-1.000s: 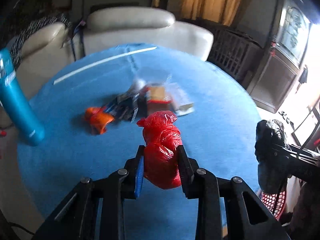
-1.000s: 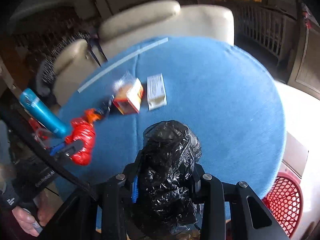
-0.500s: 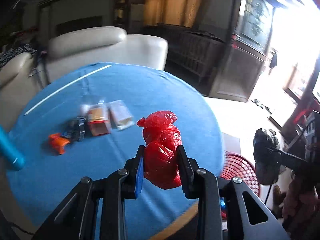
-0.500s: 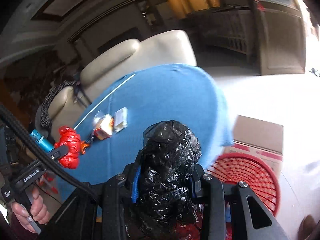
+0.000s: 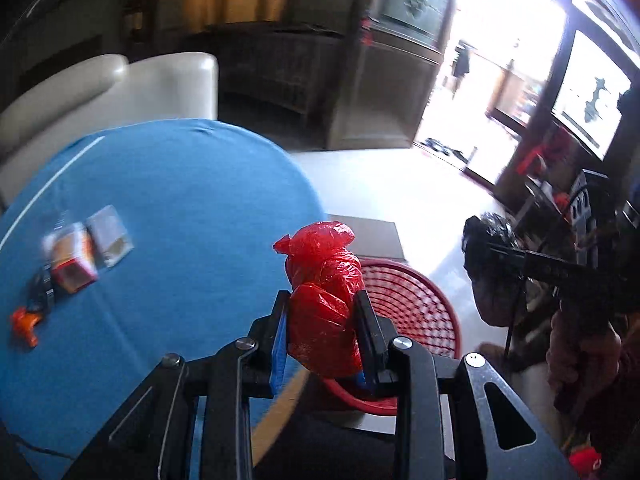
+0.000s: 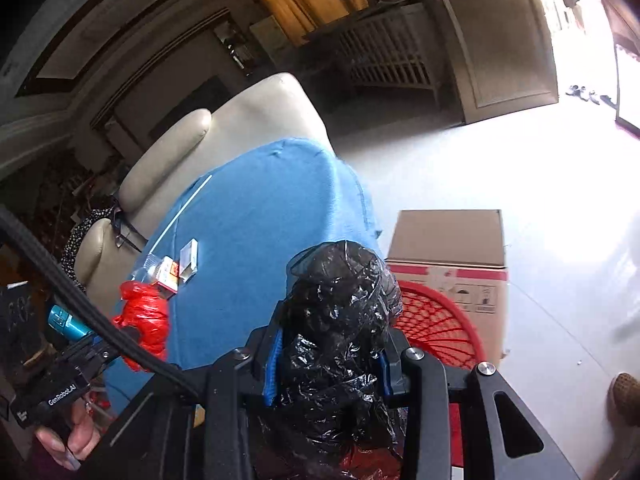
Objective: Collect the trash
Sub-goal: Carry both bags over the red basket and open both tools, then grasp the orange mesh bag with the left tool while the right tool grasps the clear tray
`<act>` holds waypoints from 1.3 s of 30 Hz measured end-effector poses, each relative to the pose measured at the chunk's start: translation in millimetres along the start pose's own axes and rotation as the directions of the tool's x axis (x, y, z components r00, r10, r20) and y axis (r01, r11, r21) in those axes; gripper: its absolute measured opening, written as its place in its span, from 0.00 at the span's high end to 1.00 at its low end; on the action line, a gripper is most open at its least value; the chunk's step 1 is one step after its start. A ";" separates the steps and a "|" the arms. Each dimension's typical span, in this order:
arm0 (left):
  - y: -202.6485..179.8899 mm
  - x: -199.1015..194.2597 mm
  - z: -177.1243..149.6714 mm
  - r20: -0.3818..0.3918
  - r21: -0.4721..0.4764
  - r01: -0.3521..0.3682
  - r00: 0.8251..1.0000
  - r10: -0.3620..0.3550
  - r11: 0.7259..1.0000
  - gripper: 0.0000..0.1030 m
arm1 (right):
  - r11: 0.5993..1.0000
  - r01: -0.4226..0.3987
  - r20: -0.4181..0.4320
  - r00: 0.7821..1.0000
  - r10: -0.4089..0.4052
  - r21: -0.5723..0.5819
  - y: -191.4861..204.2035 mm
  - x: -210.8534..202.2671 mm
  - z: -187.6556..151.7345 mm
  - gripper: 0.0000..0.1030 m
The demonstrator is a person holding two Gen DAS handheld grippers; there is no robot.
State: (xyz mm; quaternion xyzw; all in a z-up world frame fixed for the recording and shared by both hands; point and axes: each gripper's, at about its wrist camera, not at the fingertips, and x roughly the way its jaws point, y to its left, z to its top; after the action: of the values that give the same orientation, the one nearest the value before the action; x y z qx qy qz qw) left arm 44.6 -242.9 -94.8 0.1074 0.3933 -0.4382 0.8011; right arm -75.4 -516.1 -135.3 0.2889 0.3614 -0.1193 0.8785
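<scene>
Both views swung off blue surface (image 5: 168, 200) toward red basket (image 5: 416, 304). Red bag (image 5: 324, 300) kept clamped in left hand-held gripper (image 5: 322, 344), black bag (image 6: 340, 320) in right hand-held gripper (image 6: 328, 364); drop-off looks close.

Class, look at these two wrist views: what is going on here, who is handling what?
A person is clearing trash with two hand-held grippers. The left gripper is clamped on a crumpled red plastic bag; the right gripper is clamped on a crumpled black plastic bag. Both are held near the round red mesh basket on the floor beside the blue-covered round table. Small boxes and wrappers remain on the table.
</scene>
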 end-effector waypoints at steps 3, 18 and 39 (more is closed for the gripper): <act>-11.9 18.6 -3.9 -0.058 -0.004 0.079 0.995 -0.079 0.997 0.68 | 0.999 0.014 -0.025 1.000 -0.012 0.048 -17.3 -0.5 -12.0 0.62; -41.5 89.3 -11.3 -0.227 0.036 0.139 0.965 -0.128 0.990 0.68 | 0.991 0.029 -0.113 0.994 -0.014 0.134 -44.5 29.3 -44.9 0.61; 34.9 24.5 -19.6 -0.097 -0.043 -0.033 0.995 0.028 0.999 0.42 | 0.993 -0.037 -0.110 0.993 0.050 0.113 -9.9 49.9 -28.8 0.44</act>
State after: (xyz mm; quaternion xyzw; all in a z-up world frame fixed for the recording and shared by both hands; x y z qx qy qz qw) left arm 69.1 -227.3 -131.6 0.1167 0.4396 -0.4113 0.7899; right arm -60.4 -507.1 -191.1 0.3512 0.3970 -0.1034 0.8416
